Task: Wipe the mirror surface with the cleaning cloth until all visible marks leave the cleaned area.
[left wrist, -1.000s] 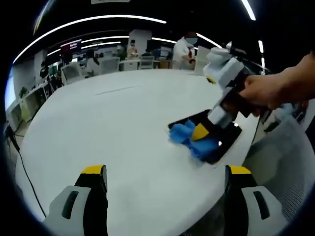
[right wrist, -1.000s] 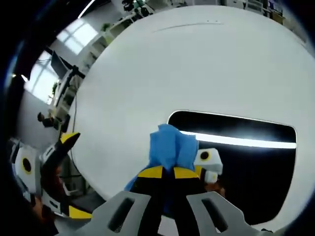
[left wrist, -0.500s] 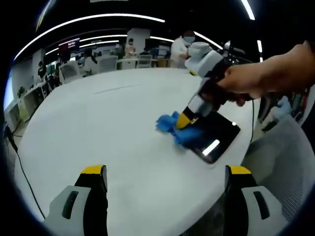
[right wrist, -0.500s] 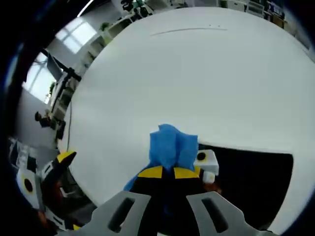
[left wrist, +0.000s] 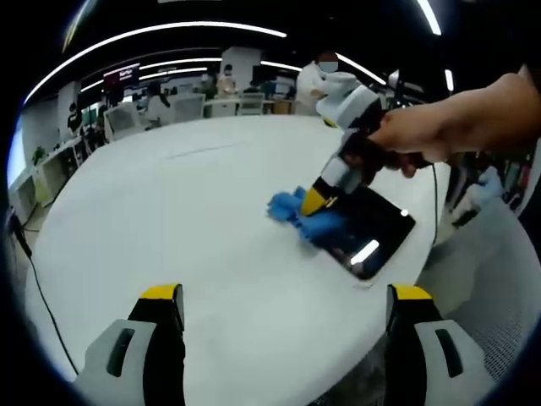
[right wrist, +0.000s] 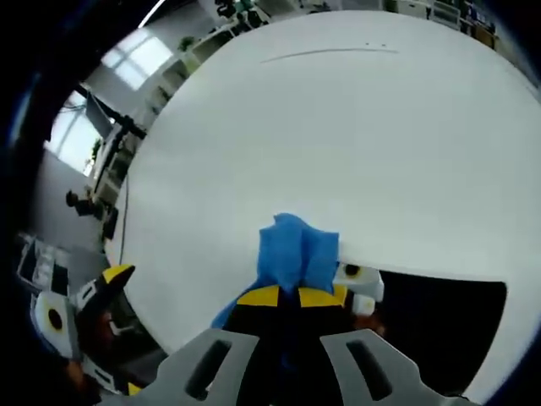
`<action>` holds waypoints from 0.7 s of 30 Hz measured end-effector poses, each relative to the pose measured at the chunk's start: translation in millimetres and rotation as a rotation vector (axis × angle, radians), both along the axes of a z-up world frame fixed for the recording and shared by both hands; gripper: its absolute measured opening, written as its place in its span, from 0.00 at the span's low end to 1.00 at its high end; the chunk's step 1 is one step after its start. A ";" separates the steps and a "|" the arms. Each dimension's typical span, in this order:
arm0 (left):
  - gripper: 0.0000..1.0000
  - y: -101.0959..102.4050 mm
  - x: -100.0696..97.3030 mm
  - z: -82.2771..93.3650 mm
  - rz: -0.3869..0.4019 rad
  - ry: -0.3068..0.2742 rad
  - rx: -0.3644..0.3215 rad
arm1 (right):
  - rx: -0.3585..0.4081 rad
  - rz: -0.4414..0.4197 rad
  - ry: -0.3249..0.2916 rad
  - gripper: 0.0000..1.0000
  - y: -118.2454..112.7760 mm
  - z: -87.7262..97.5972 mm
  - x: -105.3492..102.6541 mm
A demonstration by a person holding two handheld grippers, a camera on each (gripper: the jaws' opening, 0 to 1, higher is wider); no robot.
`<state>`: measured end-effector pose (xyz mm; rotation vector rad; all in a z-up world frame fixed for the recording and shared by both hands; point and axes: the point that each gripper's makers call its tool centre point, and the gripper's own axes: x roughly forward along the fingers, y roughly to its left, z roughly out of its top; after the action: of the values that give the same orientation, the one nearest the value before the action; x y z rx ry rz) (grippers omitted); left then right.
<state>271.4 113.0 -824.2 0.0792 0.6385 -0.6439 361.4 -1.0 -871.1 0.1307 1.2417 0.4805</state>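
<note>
I am mid-wipe, as far as I can judge: the mirror (left wrist: 365, 234) lies flat near the edge of the white round table (left wrist: 186, 220), and my right gripper (left wrist: 318, 200) presses the blue cleaning cloth (left wrist: 297, 216) down at the mirror's end, the cloth half on the glass and half spilling onto the tabletop beside it. From the left gripper view the exposed glass looks dark and reflects a ceiling light, and I cannot pick out any marks on it, but the picture is too small and curved to call it clean, so I treat the job as unfinished; the part under the cloth is hidden in any case. In the right gripper view the cleaning cloth (right wrist: 294, 254) bunches up between my jaws, which are clamped tight on it with their yellow tips nearly meeting, and the mirror (right wrist: 439, 326) shows as a dark slab just beyond and to one side of the cloth. My left gripper (left wrist: 283, 326) hangs well apart from the work, over the near table edge, jaws spread wide and holding nothing.
</note>
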 end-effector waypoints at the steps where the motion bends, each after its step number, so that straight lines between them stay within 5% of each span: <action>1: 0.99 0.3 -0.3 0.3 0.004 0.001 0.000 | 0.000 0.001 -0.001 0.00 -0.4 0.0 -0.1; 21: 0.99 2.3 -1.3 -2.8 0.002 0.007 0.032 | -0.019 -0.009 -0.010 0.00 -32.3 -1.6 4.4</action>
<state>270.1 115.3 -827.0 0.1059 0.6561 -0.6320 365.8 -33.4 -872.7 0.1170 1.2349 0.4609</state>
